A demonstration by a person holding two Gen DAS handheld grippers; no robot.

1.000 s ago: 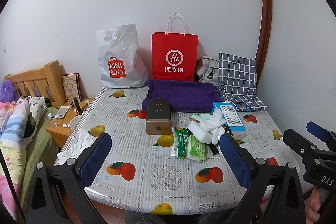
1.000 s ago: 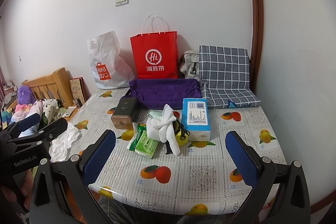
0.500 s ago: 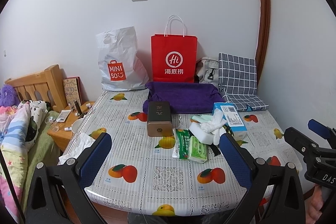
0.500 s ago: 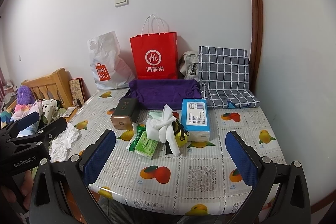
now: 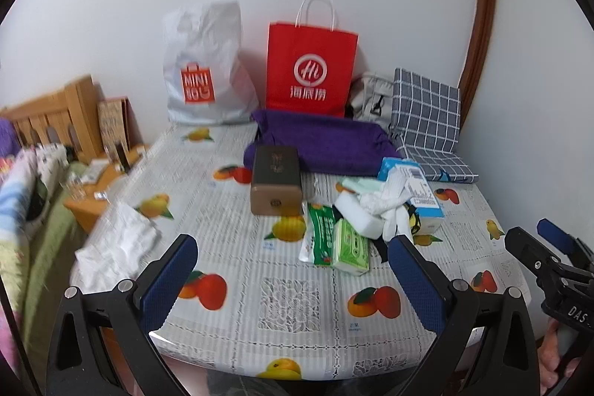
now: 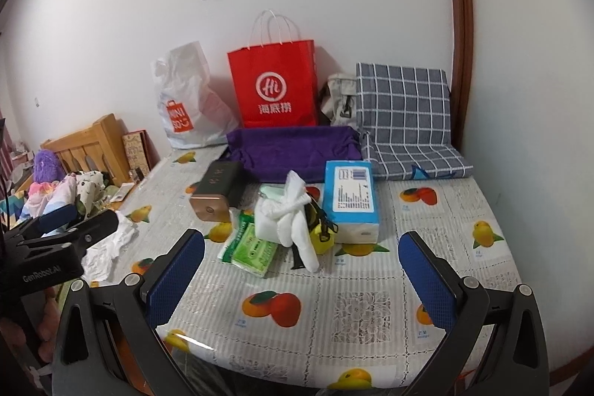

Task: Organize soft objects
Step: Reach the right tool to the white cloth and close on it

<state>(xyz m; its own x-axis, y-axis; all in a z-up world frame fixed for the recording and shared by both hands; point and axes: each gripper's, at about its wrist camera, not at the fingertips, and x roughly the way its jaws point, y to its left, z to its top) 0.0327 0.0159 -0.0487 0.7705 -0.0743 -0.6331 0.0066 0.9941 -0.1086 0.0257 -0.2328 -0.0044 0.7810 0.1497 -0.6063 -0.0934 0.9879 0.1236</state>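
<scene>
White cloth (image 6: 297, 210) mid-table before both spread, empty tools (image 5: 293, 270) (image 6: 300, 270); purple plush (image 6: 46, 166) only in right view.

Light: soft, even, indoor; faint shadows.
Glare: on tablecloth (image 6: 193, 344), lower left.
Blur: left view slightly smeared.
Edges: fisheye-bent, black corners.
</scene>
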